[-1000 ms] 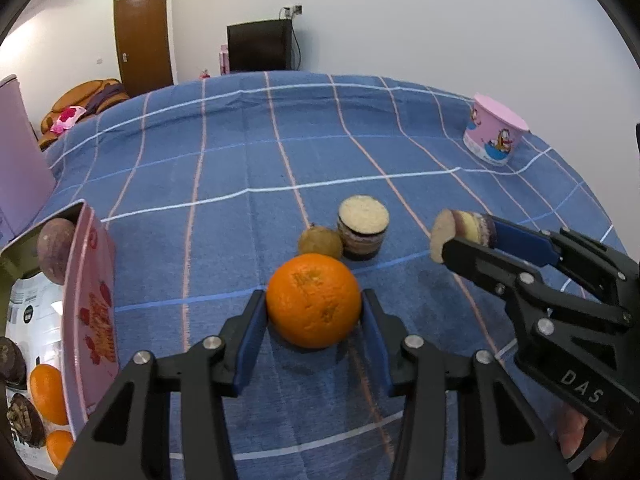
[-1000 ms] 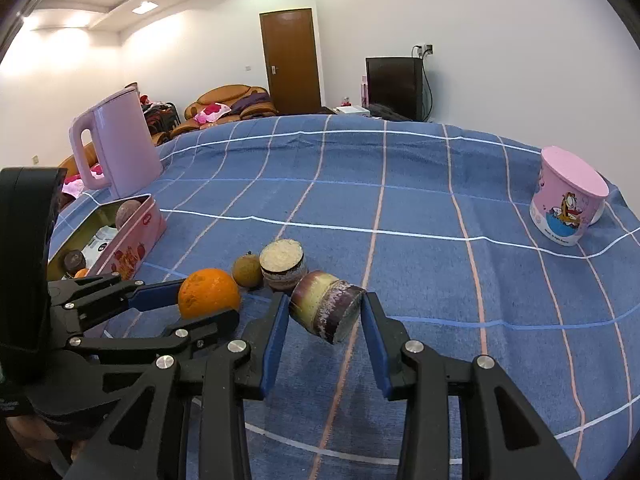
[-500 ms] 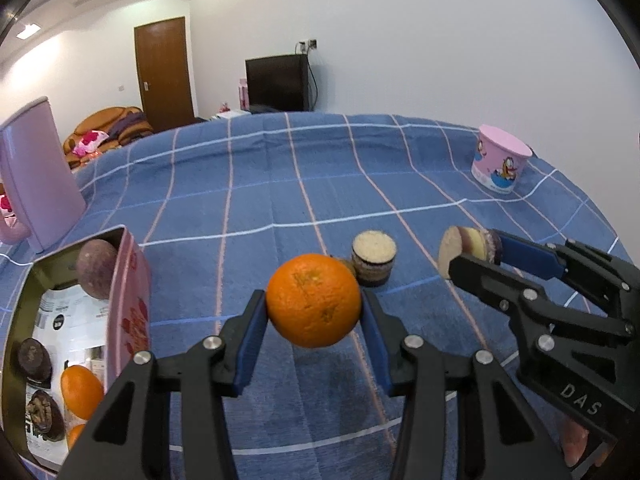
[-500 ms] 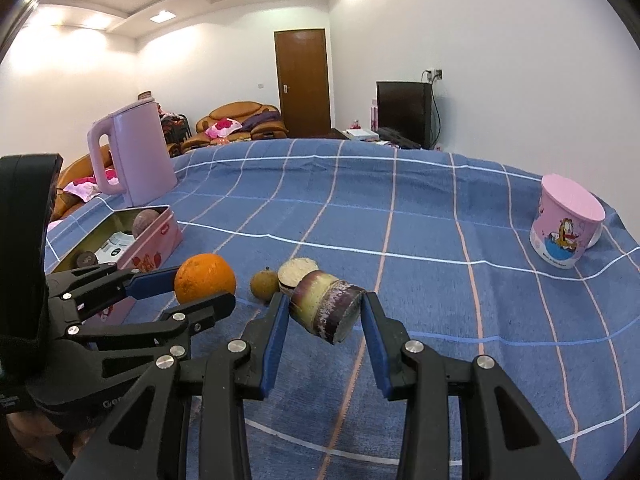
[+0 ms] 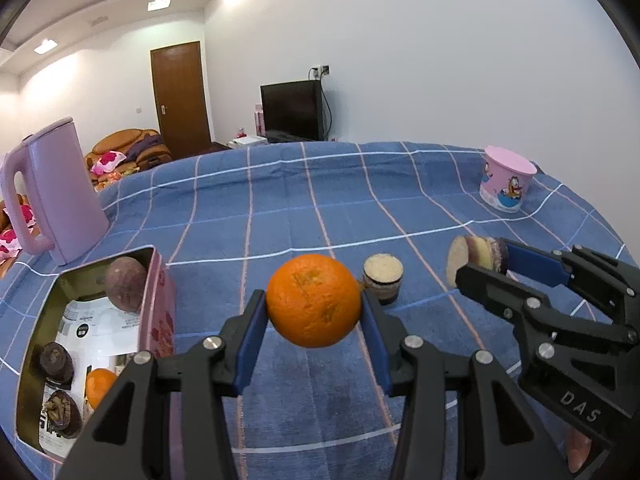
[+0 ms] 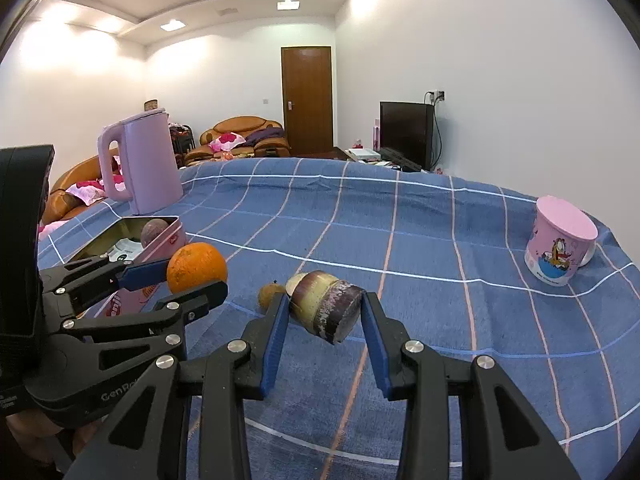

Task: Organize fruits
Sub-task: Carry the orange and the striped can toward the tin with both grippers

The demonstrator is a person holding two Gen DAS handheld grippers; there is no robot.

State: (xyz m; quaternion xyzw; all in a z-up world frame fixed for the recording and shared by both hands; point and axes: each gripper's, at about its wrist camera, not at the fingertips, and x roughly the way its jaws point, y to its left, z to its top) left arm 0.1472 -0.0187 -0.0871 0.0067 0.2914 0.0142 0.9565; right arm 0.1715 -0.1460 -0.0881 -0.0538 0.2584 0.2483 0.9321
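Left wrist view, left to right. A pink kettle stands on the blue checked cloth at 10 o'clock. Just in front of it, at 8 o'clock, lies the open tin with pink outer walls. It holds a purple round fruit in its far corner, two dark pieces along its left wall and a small orange fruit near its right wall.

At centre, the left hand-held gripper pinches the orange — both blue pads press on its sides, and the fruit hangs clear of the cloth. Just behind it, at 1 o'clock, a short cane section stands upright on the bench.

At 3 o'clock, the right hand-held gripper enters from the right edge and clamps a second cane piece, cut face toward the tin. A pink cartoon cup sits upside down at 2 o'clock, well apart from everything else.

Right wrist view: the same cane piece is held tilted between the pads — off the cloth. A small brownish fruit lies on the bench just to its left, at 11 o'clock of the pads.
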